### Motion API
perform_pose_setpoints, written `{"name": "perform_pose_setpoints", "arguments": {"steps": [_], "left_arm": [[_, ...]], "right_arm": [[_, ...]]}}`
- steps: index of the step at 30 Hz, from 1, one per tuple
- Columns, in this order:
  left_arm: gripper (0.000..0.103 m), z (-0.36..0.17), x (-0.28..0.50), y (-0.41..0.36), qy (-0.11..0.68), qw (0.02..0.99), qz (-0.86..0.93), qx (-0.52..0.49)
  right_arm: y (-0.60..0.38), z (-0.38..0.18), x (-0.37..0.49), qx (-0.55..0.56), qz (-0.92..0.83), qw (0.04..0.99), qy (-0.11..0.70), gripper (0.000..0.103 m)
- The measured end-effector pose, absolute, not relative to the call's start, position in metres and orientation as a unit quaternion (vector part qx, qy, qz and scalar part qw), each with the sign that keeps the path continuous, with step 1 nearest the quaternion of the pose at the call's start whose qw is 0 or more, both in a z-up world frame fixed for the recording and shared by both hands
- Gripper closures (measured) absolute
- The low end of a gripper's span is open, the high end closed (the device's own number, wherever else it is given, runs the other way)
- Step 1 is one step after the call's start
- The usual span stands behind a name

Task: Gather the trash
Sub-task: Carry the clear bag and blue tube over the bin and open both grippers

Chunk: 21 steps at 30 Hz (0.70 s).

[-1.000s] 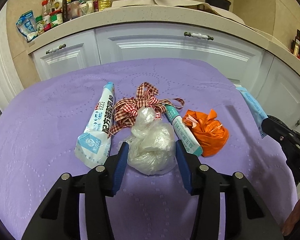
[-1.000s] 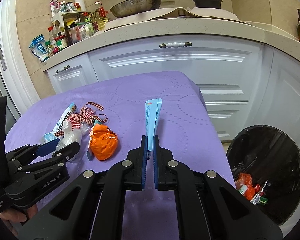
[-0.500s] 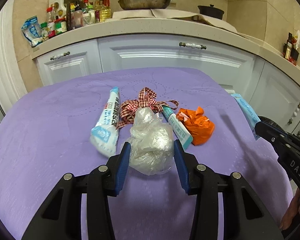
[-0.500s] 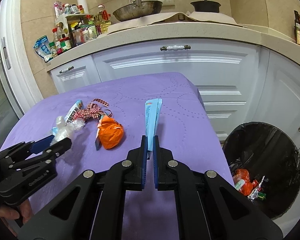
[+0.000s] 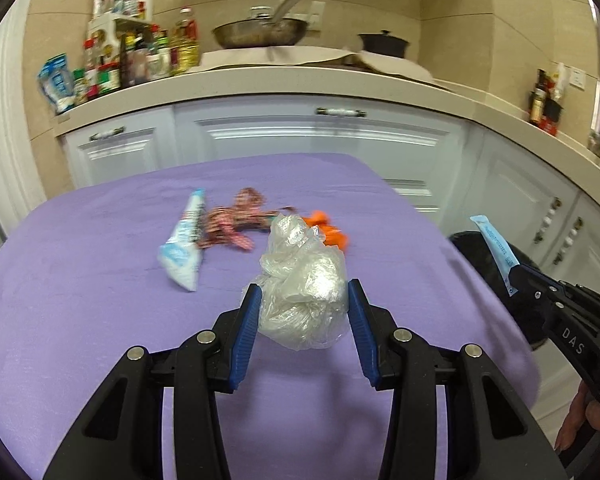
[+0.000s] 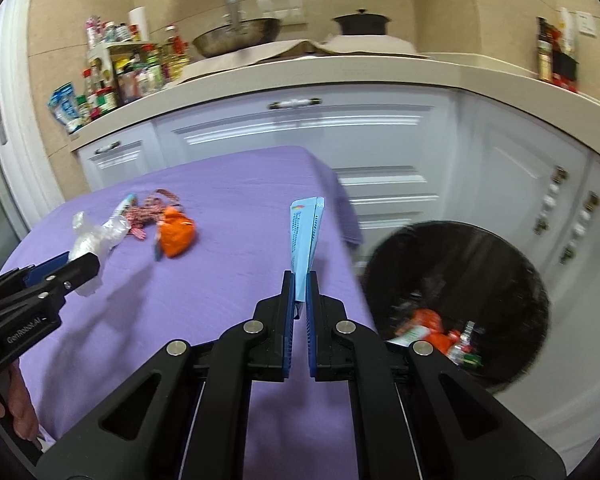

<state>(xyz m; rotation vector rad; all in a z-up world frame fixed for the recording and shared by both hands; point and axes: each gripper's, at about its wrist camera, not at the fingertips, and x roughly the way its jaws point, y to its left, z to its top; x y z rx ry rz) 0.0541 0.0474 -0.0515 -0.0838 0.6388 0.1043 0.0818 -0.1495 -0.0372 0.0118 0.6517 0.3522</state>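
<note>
My left gripper (image 5: 302, 300) is shut on a crumpled clear plastic bag (image 5: 304, 292), lifted off the purple tablecloth (image 5: 100, 320). My right gripper (image 6: 300, 280) is shut on a flat light-blue packet (image 6: 305, 236) that sticks out forward, near the table's right edge. On the cloth lie a white and blue tube (image 5: 184, 248), a red checked ribbon (image 5: 232, 224) and an orange bag (image 6: 176, 232). A black bin (image 6: 456, 300) with some trash inside stands on the floor to the right of the table.
White kitchen cabinets (image 6: 300, 132) run behind the table and along the right. The counter above holds bottles and jars (image 5: 132, 60), a pan (image 5: 260, 32) and a black pot (image 5: 384, 44). A person's hand (image 6: 16, 404) holds the left gripper's handle.
Both grippers have moved to the right with their loads. The clear bag has left the pile and the bin has come closer in the right wrist view.
</note>
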Motion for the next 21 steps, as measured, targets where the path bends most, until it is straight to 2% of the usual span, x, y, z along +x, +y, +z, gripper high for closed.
{"name": "perform_pose_setpoints", "arguments": {"steps": [21], "left_arm": [[0.059, -0.050, 0.093, -0.094, 0.287, 0.955, -0.077, 0.023]], "right_arm": [[-0.273, -0.040, 0.086, 0.039, 0.051, 0.951, 0.304, 0.097]]}}
